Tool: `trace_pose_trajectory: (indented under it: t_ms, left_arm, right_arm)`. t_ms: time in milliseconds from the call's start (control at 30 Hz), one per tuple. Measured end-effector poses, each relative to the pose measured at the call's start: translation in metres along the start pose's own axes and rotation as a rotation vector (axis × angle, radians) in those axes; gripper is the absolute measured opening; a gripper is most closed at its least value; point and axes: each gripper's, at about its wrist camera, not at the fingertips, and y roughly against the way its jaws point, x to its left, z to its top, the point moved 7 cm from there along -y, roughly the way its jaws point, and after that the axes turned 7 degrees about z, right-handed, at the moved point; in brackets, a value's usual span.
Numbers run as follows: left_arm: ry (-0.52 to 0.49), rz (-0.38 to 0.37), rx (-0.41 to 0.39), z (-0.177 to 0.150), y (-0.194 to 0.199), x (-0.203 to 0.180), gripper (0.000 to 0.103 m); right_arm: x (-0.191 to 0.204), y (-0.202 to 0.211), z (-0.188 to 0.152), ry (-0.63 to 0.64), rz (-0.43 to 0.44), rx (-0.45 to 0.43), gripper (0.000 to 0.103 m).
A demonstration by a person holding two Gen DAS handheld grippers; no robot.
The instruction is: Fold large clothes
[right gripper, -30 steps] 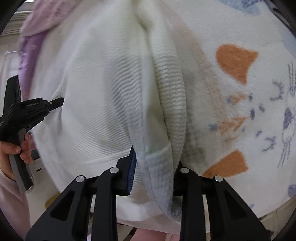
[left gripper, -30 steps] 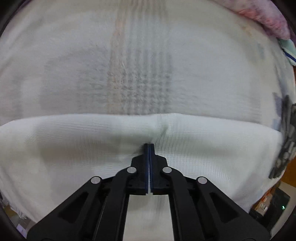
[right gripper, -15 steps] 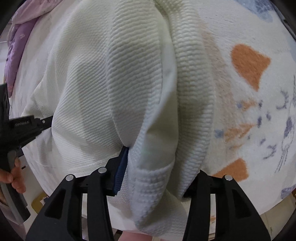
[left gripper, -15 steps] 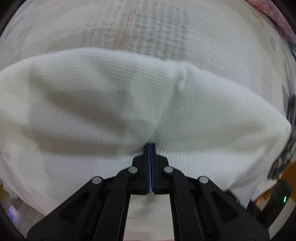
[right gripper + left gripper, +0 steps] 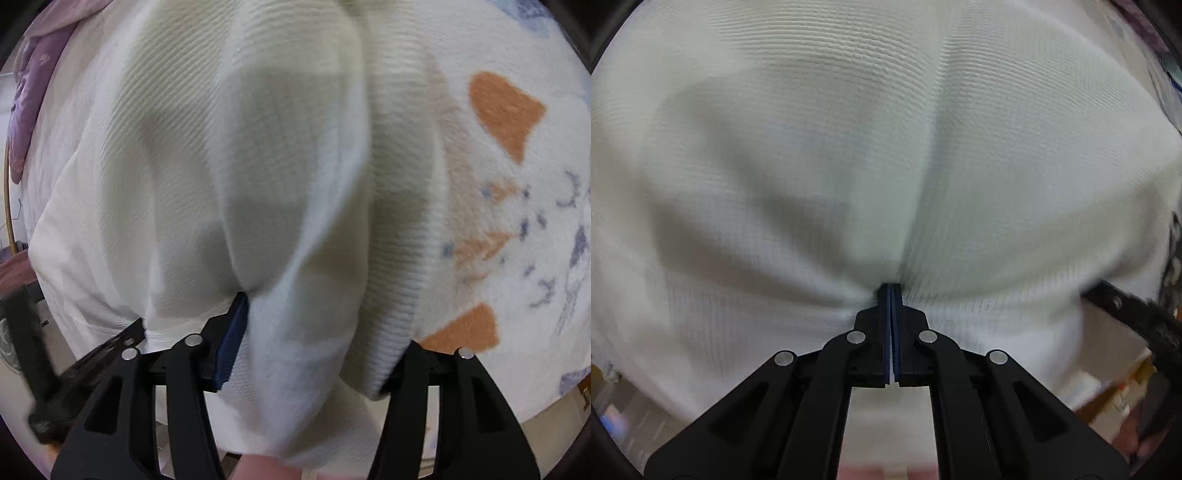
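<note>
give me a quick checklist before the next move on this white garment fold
1. Left gripper shut on the white garment: ok.
2. Right gripper letting go: jaws opening, bunched cloth between them, not ok yet.
3. Folded layer lying flat: bulges and creases, not ok.
4. Edges lined up: cannot tell, cloth fills both views.
5. Patterned blanket bare beside the garment: ok.

The big garment (image 5: 229,177) lies on the blanket (image 5: 517,229), which shows to its right. Another cloth (image 5: 33,92) lies behind, at the left.
</note>
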Motion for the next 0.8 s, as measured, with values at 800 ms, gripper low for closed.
trace_pose_trajectory:
  t_ms: [800]
  left_arm:
    - [0.03,0.015,-0.065,-0.128,-0.001,-0.011,0.0]
  right_arm:
    - [-0.002,0.013,0.005,0.103,0.05,-0.027,0.048]
